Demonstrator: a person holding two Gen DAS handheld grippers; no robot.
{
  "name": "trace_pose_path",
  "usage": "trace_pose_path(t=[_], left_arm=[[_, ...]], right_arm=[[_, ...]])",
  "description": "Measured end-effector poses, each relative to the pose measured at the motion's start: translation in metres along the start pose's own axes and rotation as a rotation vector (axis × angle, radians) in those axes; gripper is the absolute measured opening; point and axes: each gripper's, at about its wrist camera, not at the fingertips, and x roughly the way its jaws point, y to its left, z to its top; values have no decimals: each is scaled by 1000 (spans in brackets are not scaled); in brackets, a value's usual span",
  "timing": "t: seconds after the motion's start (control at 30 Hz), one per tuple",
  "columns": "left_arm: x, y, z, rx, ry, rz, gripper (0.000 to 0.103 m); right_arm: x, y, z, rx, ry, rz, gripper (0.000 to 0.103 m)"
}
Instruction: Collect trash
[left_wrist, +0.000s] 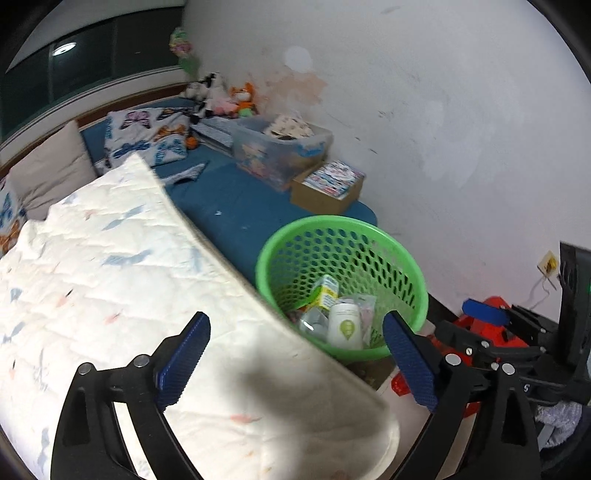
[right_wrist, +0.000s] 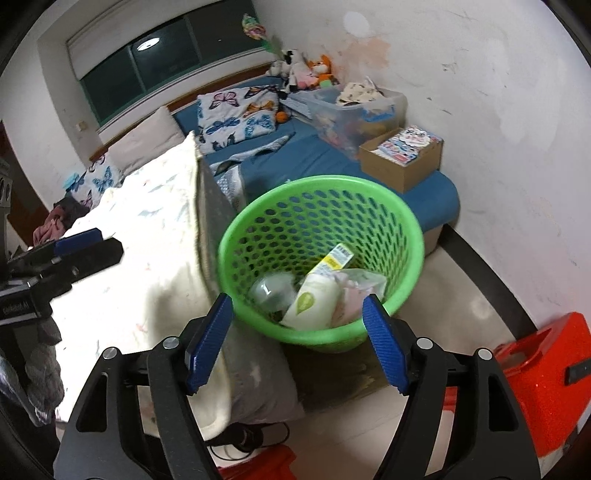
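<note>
Green basket on floor, touching foot of blue bed. Inside: white bottle with green leaf mark, small yellow-green carton, clear plastic wrappers (contents blurred, perhaps more underneath). White quilt draped over mattress edge beside basket.

Left gripper above quilt edge, jaws spread wide, nothing between pads. Right gripper just short of basket rim, jaws apart, empty. Red stool at right on floor.
</note>
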Motion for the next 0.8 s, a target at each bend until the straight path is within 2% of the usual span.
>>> trace_pose_path(t=[0.27,0.5,0.8], left_arm=[[-37,33,-28,-58,-39,65,93],[-66,45,-46,-74,-73,117,96],[-95,65,-58,-139,-106,213,96]], right_arm=[[-9,34,-13,-49,-6,23,76],[-13,58,-19,-66,3,41,80],[-26,90,-23,-108,-34,3,91]])
